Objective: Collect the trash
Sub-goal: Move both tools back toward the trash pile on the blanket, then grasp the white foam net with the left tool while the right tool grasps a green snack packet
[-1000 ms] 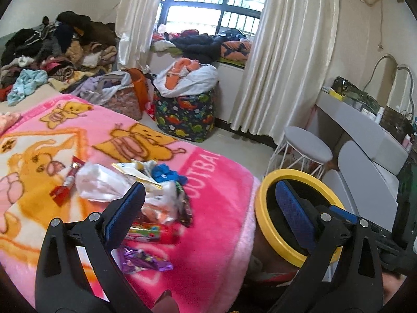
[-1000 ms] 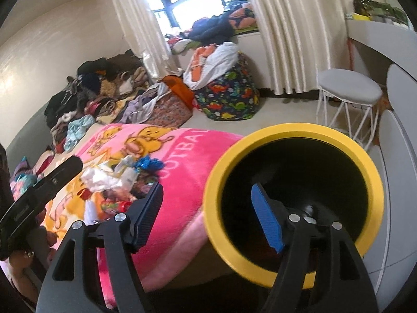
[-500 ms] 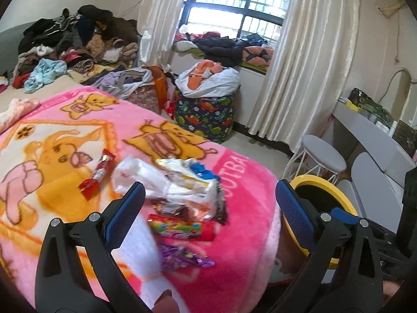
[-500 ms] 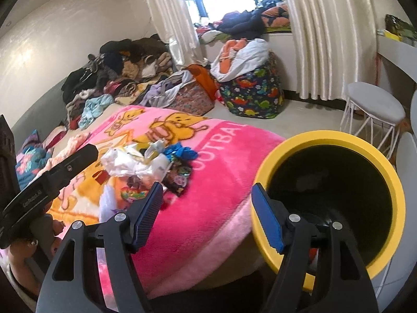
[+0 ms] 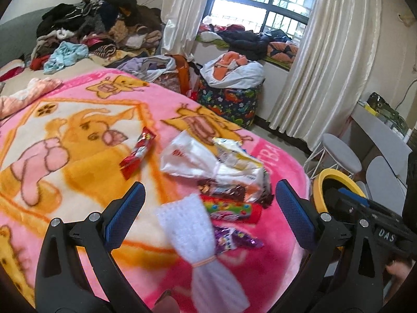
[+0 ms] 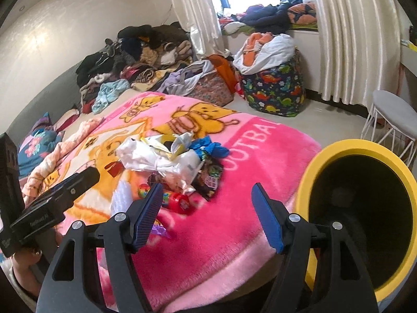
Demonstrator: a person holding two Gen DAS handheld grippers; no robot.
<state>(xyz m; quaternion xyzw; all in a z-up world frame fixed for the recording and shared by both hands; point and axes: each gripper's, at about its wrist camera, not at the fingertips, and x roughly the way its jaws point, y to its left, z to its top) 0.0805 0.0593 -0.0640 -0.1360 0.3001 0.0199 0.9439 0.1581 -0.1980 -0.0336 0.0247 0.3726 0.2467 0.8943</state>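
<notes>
A heap of crumpled snack wrappers and plastic bags (image 5: 221, 172) lies on the pink plush cartoon-bear blanket (image 5: 78, 135) that covers the bed, toward its right edge. Set apart to the left of the heap lies a red foil wrapper (image 5: 138, 152); at the heap's near side sit a red tube-shaped candy pack with coloured dots (image 5: 232, 210), a purple foil wrapper (image 5: 234, 238) and a white mesh pouch tied with an orange band (image 5: 198, 234).

The left gripper (image 5: 206, 215) hangs above the near end of this litter with its jaws spread wide and nothing between them — the white pouch and the candy pack show in the gap. The right gripper (image 6: 208, 215) is likewise wide apart and holds nothing, over the blanket's near right part, just beside the trash.

A round black bin with a yellow rim (image 6: 365, 208) stands at the bed's right edge, close to the right gripper. Far off, a pile of clothes (image 6: 135, 60) covers the bed's far end, and a dinosaur-print fabric bag (image 6: 273, 88) stands on the floor below the window.
</notes>
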